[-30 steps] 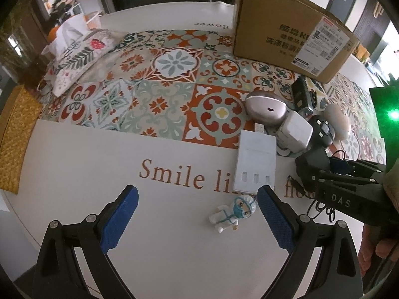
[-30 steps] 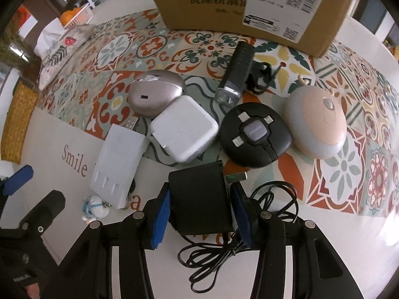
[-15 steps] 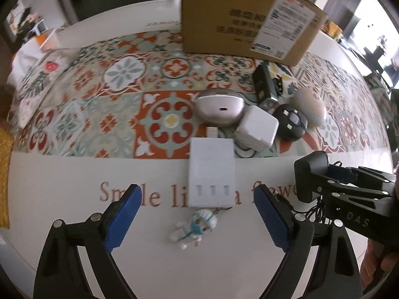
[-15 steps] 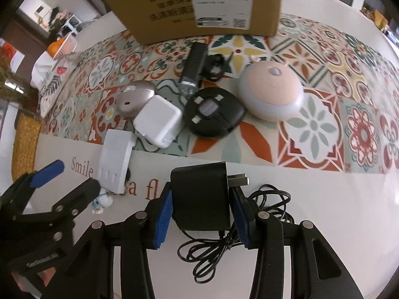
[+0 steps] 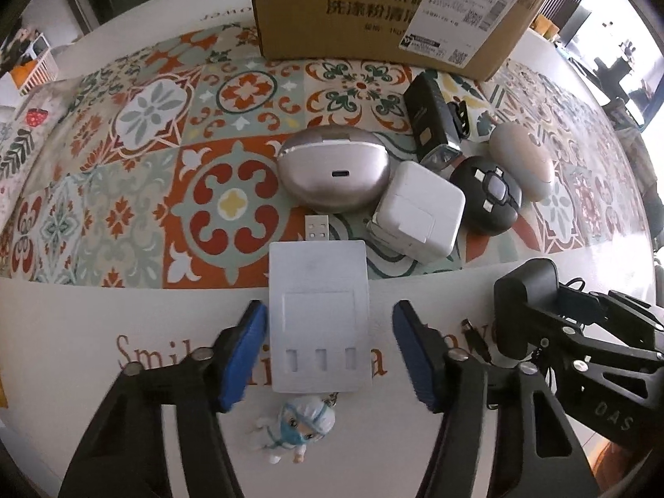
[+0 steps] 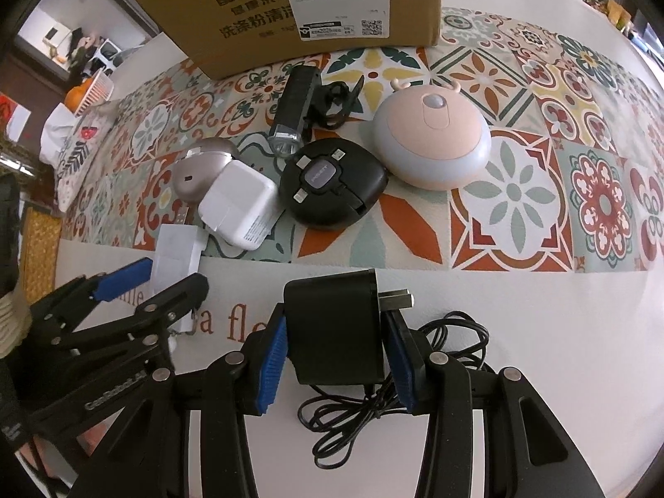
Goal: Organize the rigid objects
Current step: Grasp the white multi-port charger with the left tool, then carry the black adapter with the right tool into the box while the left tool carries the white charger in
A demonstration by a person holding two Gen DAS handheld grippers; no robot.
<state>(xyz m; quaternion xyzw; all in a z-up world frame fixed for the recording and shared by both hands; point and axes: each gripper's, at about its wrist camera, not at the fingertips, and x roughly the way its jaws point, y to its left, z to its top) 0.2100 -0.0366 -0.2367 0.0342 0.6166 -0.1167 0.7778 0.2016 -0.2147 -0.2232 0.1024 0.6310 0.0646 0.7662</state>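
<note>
Where tiled pattern [image 5: 232,203] ends, white tablecloth [image 6: 539,332] bears red lettering [image 5: 137,352].

Both wrist views look steeply down, sharing table [image 5: 83,332].

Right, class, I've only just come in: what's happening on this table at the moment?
A person is sorting gadgets with two handheld grippers. The right gripper is clamped on a black plug adapter. The left gripper has just been closing around a flat white charger; a gap remains on one side. Other gadgets sit before a cardboard box.
</note>
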